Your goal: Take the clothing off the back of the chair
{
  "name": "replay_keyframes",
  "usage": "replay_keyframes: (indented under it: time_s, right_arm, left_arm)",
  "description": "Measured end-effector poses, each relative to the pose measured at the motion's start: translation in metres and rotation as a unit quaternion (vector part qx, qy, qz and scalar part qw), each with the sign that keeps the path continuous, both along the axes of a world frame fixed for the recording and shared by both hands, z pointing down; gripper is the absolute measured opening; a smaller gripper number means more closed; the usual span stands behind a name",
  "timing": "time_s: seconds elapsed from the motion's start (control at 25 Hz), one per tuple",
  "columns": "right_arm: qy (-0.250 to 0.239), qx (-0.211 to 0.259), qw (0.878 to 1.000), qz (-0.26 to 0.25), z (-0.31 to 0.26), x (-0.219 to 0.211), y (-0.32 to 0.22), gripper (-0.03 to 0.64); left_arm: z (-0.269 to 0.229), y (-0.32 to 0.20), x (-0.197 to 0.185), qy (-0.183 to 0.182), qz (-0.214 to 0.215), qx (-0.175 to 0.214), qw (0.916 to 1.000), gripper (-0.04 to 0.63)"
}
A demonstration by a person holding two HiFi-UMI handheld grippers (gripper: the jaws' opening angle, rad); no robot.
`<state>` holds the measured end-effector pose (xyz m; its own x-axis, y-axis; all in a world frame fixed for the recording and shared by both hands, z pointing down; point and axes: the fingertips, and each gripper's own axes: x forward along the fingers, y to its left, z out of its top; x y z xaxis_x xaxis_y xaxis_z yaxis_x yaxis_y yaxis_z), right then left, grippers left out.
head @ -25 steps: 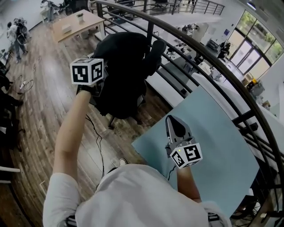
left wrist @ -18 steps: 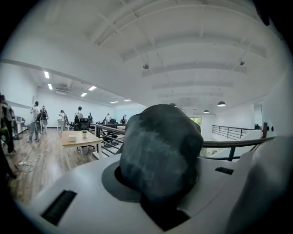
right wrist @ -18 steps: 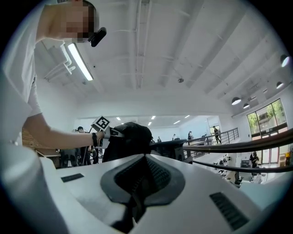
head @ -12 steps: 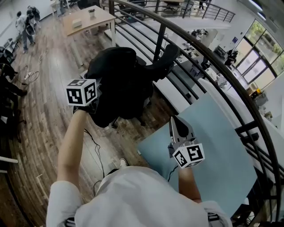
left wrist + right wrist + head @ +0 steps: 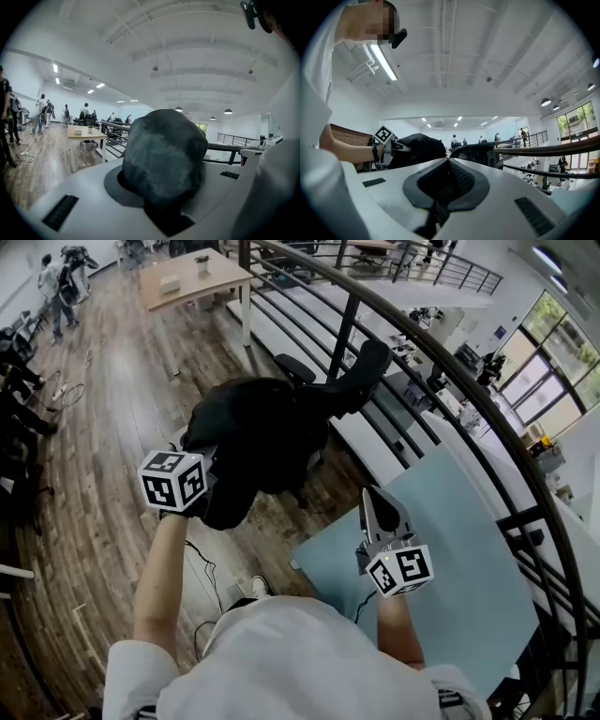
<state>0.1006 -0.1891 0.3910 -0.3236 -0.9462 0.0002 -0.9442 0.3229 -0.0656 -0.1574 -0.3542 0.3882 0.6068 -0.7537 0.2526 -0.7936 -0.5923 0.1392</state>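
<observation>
Where the middle of the head view lies, a black garment (image 5: pixel 267 432) hangs bunched between the left gripper (image 5: pixel 199 476) and the chair (image 5: pixel 364 371). Its far end reaches the chair back at upper centre; whether it rests on the back I cannot tell. The left gripper's jaws are clamped on a wad of the dark cloth, which fills the middle of the left gripper view. Right of centre, lower down, the right gripper (image 5: pixel 369 495) is over the edge of a pale blue table (image 5: pixel 469 568), its jaws pressed together with nothing between them. A dark railing (image 5: pixel 450 362) curves across the upper right.
</observation>
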Motion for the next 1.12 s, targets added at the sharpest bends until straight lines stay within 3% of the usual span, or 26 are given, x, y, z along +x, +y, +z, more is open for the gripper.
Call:
replay_keyframes:
  time_s: [0.4, 0.88, 1.12]
  right_arm:
    - [0.007, -0.003, 1.0, 0.004, 0.0, 0.0, -0.011, 0.02]
    - [0.009, -0.01, 1.0, -0.002, 0.003, -0.003, -0.019, 0.02]
    - [0.008, -0.007, 1.0, 0.004, -0.002, 0.0, -0.027, 0.02]
  left_arm:
    - [-0.007, 0.048, -0.041, 0.02, -0.008, 0.026, 0.9994, 0.114]
    - [-0.024, 0.087, -0.129, 0.037, -0.072, 0.043, 0.9958, 0.113]
    - [-0.027, 0.116, -0.164, 0.018, -0.105, 0.055, 0.9928, 0.114]
